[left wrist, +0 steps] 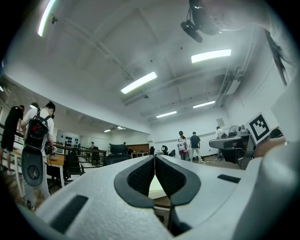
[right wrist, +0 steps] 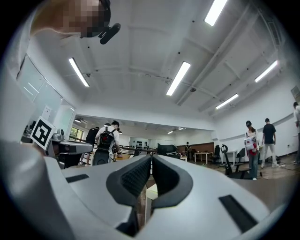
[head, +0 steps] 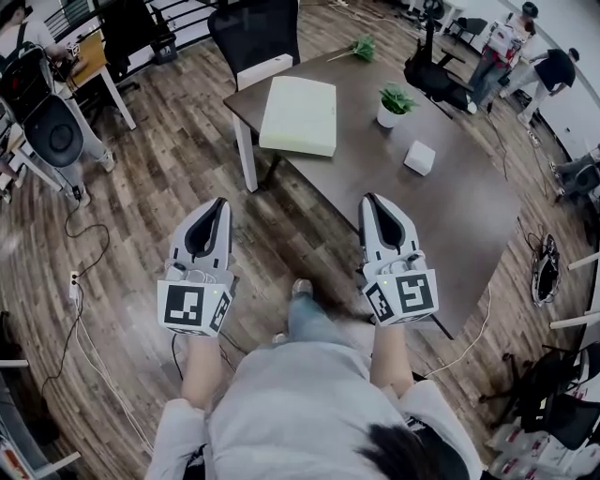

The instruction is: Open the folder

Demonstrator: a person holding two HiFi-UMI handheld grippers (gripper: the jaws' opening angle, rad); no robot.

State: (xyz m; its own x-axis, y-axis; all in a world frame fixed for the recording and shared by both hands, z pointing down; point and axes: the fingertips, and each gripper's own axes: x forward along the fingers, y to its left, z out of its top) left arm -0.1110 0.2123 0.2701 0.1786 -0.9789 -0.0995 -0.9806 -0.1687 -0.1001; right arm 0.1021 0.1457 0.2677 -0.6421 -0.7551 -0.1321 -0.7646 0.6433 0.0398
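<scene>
Evidently pre-approach, we hold the left hand-held gripper [head: 218, 205] and right hand-held gripper [head: 373, 202] closed, empty, facing the folder [head: 298, 115] on the desk [head: 469, 211].

One dark table [head: 469, 216]. On top of it, one pale folder [head: 299, 114], one small white box [head: 419, 157], one little plant [head: 395, 101] in a white pot, and one loose green sprig [head: 361, 47] at the far end: four things in all. One black chair [head: 253, 28] at the table's far side. Two grippers, a left gripper [head: 217, 202] and a right gripper [head: 370, 199]. Two marker cubes, one cube [head: 194, 307] on the left and one cube [head: 403, 295] on the right. One white power strip [head: 73, 284] on the floor. Three people far off in the head view: one person [head: 23, 47] at the top left, a second person [head: 511, 33] and a third person [head: 555, 67] at the top right.
</scene>
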